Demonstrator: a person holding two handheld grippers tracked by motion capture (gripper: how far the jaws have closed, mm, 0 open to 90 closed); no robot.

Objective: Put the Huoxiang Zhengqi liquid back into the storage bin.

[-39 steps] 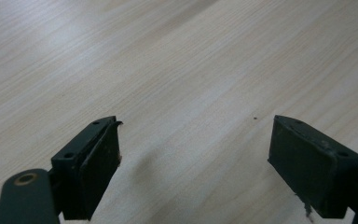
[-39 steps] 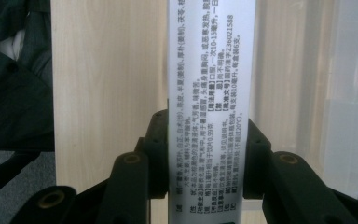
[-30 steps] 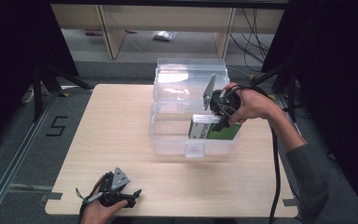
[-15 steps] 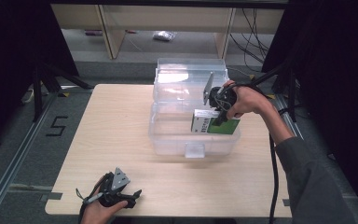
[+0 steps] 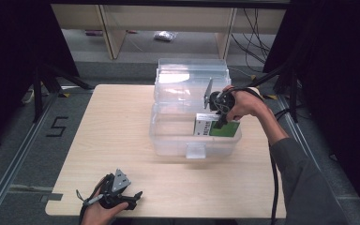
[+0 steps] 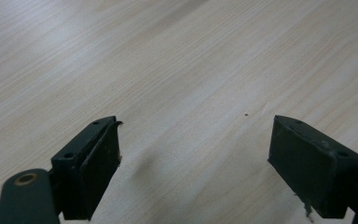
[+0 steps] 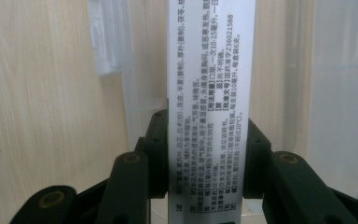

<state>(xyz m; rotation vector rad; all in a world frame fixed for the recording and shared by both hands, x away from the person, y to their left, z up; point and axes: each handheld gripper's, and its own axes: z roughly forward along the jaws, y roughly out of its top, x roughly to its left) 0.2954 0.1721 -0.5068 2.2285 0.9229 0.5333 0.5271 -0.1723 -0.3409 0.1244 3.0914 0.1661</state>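
A green and white box [image 5: 217,127] sits inside the clear plastic bin [image 5: 168,140] at its right end. My right gripper [image 5: 220,119] reaches down into the bin and is shut on this box. In the right gripper view the box's white printed side [image 7: 208,93] stands clamped between the two black jaws, with the bin's clear wall [image 7: 107,42] behind. My left gripper [image 5: 133,197] rests at the table's near left edge, held by a hand. Its fingers [image 6: 93,163] stand wide apart over bare wood, with nothing between them.
The bin's clear lid [image 5: 192,77] stands open at the back. The light wooden table [image 5: 117,122] spreads to the left of the bin. Cables [image 5: 274,187] trail from the right gripper along the person's sleeve. Shelving [image 5: 108,28] stands beyond the table.
My right gripper has moved the box lower and toward the near side within the bin's right end. The left gripper has stayed put.
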